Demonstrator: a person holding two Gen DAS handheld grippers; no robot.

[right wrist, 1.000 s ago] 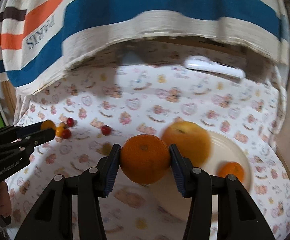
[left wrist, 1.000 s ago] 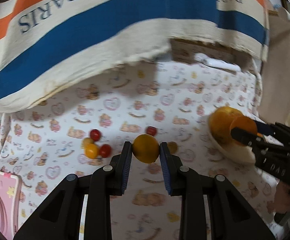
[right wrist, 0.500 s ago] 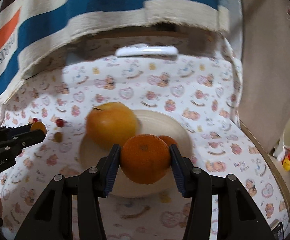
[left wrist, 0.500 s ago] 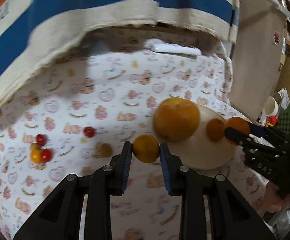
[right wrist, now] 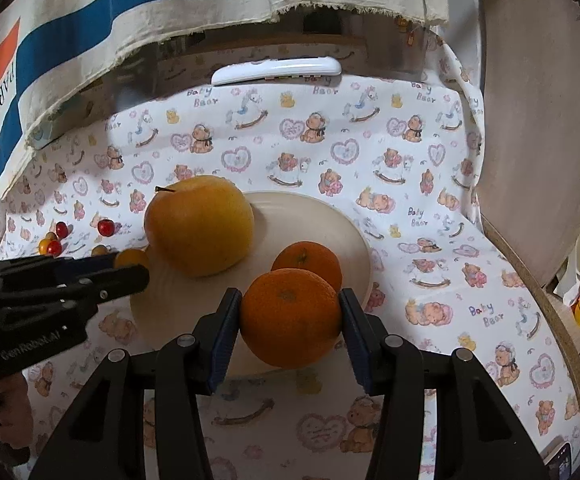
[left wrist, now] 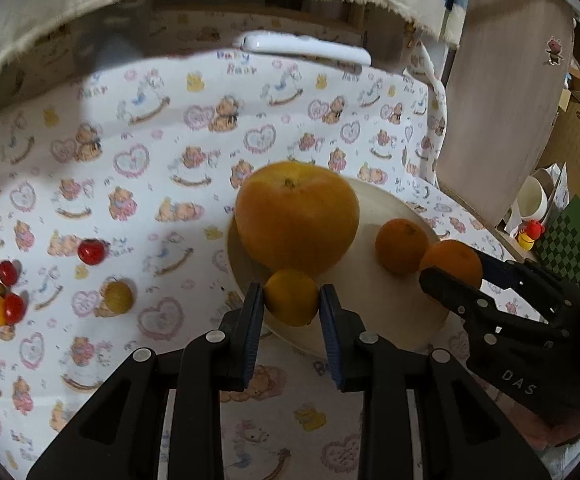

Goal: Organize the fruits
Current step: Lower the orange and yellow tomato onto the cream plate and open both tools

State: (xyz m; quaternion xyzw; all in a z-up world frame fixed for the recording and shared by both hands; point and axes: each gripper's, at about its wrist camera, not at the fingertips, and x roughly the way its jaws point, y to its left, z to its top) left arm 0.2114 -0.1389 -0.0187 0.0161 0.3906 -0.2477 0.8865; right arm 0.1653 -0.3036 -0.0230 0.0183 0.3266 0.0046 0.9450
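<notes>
Left wrist view, your left gripper pinching a small yellow fruit over the cream plate, your right gripper clamping an orange above the plate's near rim, beside a mandarin and a large yellow-orange fruit.

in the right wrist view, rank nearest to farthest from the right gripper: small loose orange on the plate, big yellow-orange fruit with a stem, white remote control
1. Small loose orange, on the plate just beyond the right gripper.
2. Big yellow-orange fruit with a stem, on the plate's left side.
3. White remote control, at the far edge of the cloth.
</notes>
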